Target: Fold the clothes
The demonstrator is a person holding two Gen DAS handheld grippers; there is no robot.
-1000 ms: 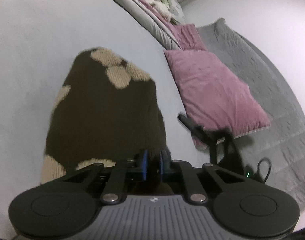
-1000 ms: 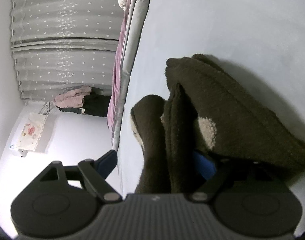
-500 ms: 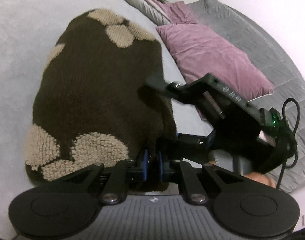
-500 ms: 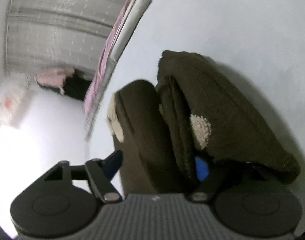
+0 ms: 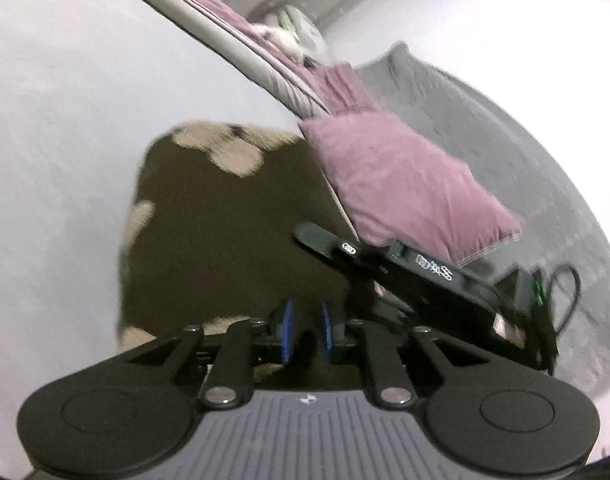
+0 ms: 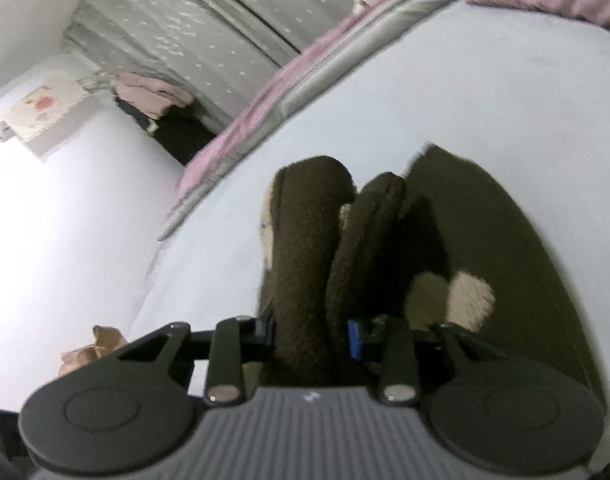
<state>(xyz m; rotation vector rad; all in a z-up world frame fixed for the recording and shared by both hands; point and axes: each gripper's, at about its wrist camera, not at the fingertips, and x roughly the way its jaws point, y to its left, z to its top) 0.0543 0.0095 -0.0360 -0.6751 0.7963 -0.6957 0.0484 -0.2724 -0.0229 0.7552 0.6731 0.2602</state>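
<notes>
The dark brown fleece garment [image 5: 229, 240] with beige patches lies on the pale bed [image 5: 57, 128], bunched and partly folded. In the left wrist view it spreads from the near fingers toward the far middle, its far edge carrying 2 beige blotches and its left edge another. In the right wrist view the same brown garment [image 6: 505, 248] shows as 2 upright folds standing side by side, with a broader flap falling away to the right that bears a beige patch.

The right gripper [image 6: 313, 336] has both folds between its fingers: the blue pad [image 6: 353, 339] on the right presses against the cloth and the left finger is hidden behind the thick fold. Its fingers are closing, clenched on the fabric. The left gripper [image 5: 305, 334] sits at the near edge of the garment; its 2 blue pads stand a little apart with only a dark gap between them, no cloth visibly caught, and the fingers are opening, so they read as released.

In the left wrist view the other gripper's black body crosses from the right, just beyond the left fingers, a cable looping behind it. To the right lies a mauve pillow [image 5: 409, 184] touching the garment's far right edge, with a grey quilt [image 5: 545, 184] beyond. A mauve and grey blanket [image 6: 265, 104] runs along the bed's far side. A dotted grey curtain [image 6: 193, 12] hangs behind, with folded pink clothes [image 6: 149, 94] stacked near it.
</notes>
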